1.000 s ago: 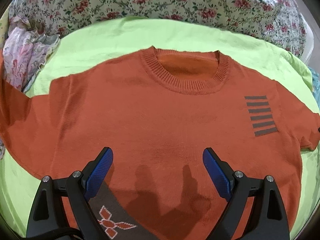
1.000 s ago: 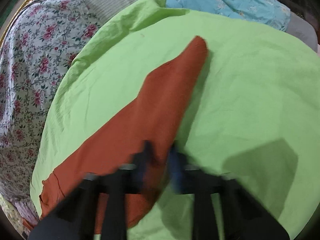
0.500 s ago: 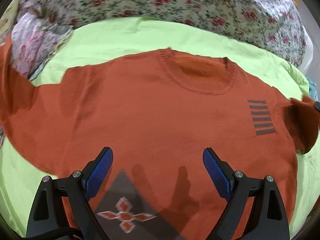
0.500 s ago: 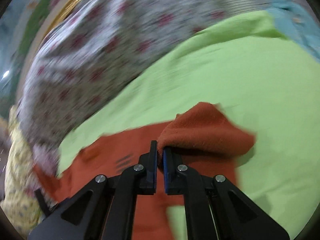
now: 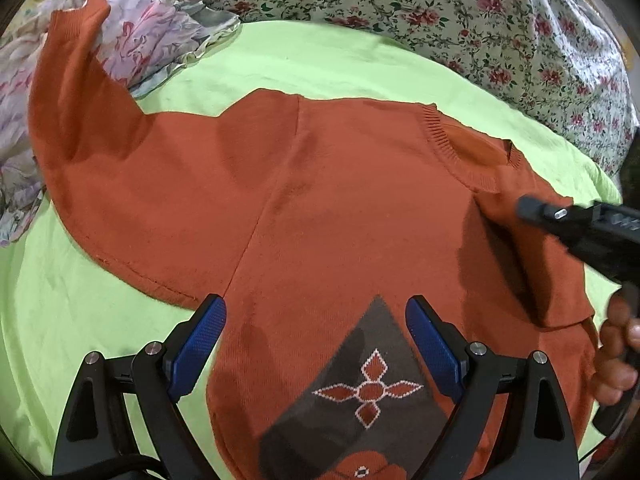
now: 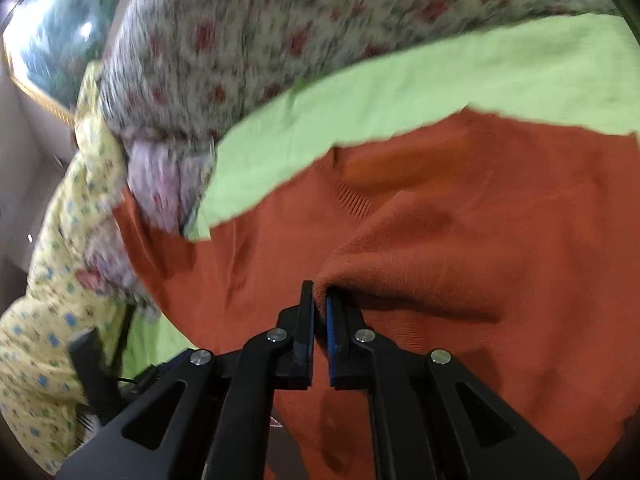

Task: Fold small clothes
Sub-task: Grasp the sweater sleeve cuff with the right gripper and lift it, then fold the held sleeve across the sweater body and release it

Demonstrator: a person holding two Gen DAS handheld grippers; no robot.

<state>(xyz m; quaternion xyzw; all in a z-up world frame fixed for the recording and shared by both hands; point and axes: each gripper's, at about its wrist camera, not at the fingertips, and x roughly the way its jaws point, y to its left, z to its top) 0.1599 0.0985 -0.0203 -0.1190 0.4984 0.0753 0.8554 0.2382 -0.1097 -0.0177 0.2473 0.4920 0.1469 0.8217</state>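
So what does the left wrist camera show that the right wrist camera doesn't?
Only the left wrist view shows the open left gripper, the grey diamond pattern on the sweater and its far sleeve stretched over a pale floral cloth. Only the right wrist view shows the right gripper pinching a fold of sweater, plus a yellow print sleeve. Both show the orange sweater, the green sheet and the rose-print cover.

orange sweater point(image 5: 340, 216): matt knit cloth, ribbed collar | green sheet point(image 5: 80, 304): smooth matt cloth | left gripper point(image 5: 316, 344): matt black plastic, textured blue pads, shiny metal pins | floral cover point(image 5: 460, 12): printed cloth
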